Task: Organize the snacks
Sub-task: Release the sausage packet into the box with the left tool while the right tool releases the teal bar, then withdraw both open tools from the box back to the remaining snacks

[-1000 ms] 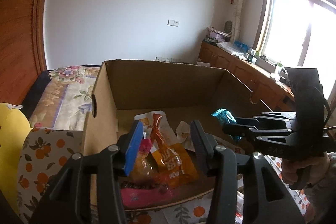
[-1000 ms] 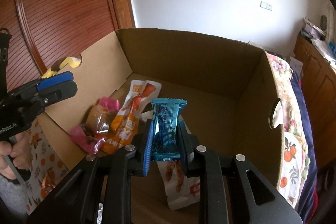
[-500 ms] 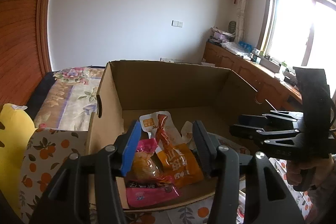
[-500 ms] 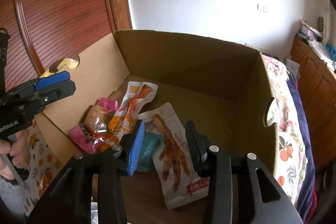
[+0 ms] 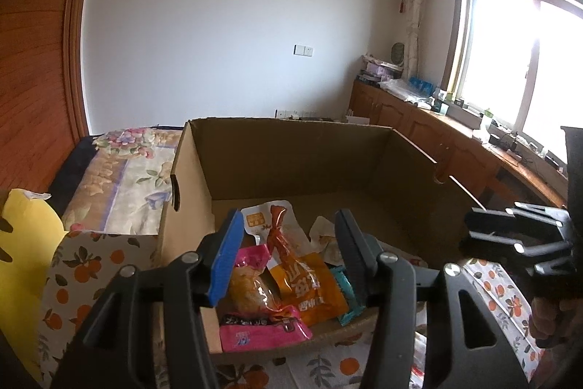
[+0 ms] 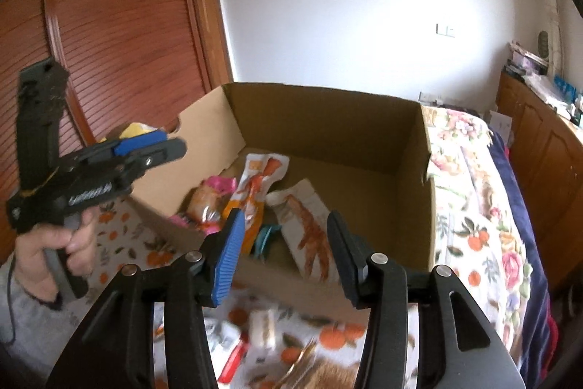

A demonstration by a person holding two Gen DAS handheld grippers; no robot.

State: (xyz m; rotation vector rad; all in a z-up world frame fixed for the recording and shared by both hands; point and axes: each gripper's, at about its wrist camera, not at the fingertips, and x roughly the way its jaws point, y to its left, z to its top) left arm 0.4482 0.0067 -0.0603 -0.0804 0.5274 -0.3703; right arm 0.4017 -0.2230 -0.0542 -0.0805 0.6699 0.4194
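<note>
Cardboard box (image 6: 328, 133) sits on the orange-print bedspread (image 6: 470, 265), acting as the collection bin. 4 packets lie grouped toward its near-left corner, probably to keep the far side free: pink packet (image 5: 262, 330), orange packet (image 5: 309, 287), teal packet (image 6: 264, 239) and white packet (image 6: 309, 228). Right gripper (image 6: 282, 250) hangs over the near wall, jaws opening with nothing between them. Left gripper (image 5: 288, 257) hovers over the near-left corner, fingers moderately apart, empty. More snacks (image 6: 262, 327) lie on the bedspread outside the near wall, likely next.
</note>
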